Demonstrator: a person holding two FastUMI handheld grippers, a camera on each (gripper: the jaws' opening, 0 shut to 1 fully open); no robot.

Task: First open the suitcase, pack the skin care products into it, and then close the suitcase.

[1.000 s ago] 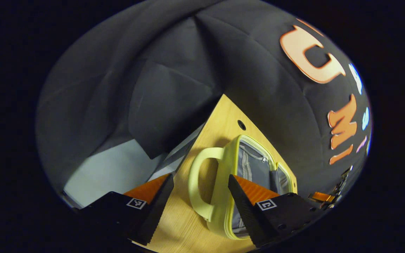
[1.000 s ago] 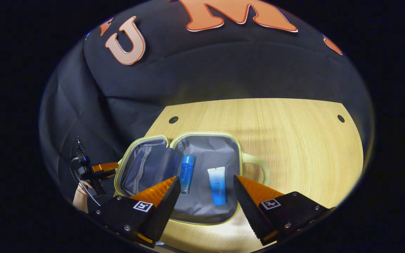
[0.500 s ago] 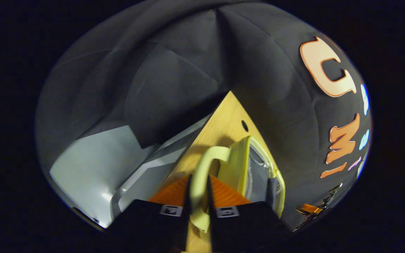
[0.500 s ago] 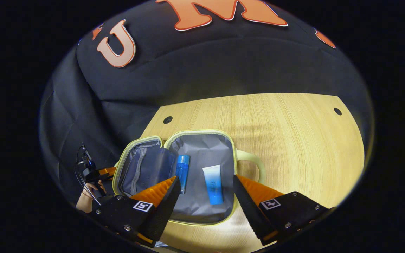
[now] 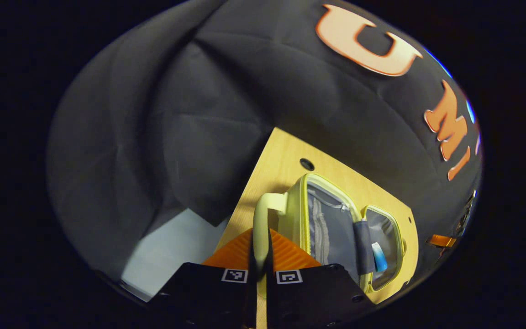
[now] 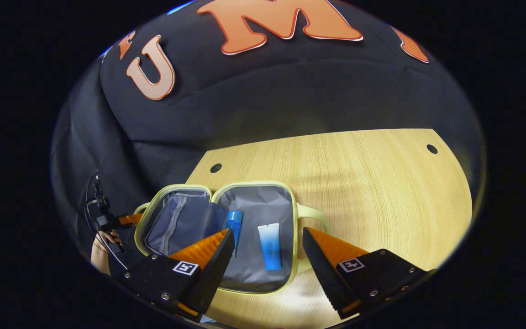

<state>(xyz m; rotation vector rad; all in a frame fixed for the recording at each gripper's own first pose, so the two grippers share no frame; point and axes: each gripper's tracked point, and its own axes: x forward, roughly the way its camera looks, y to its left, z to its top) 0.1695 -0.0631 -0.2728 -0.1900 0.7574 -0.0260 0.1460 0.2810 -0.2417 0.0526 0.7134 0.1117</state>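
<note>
Suitcase: the small yellow suitcase [image 6: 219, 237] is lying open on the wooden surface [image 6: 359, 183], just ahead of the right claw [image 6: 267, 256]; both halves are facing up.
Skin care products: a blue bottle [image 6: 233, 226] and a pale blue tube [image 6: 270, 246] are resting on the grey lining, directly in front of the right claw's fingertips.
Handle: the lid-side handle [image 5: 261, 228] is running straight between the left claw's fingers.
Risk: swinging the lid over by its handle could be dragging the whole case along the surface, since nothing is pinning the other half; the bottle, lying near the hinge, could be rolling and getting caught in the seam.
Left claw [image 5: 261, 274]: clenched on the handle, fingers nearly together.
Right claw: spread wide, gripping nothing, hanging above the near edge of the case.
</note>
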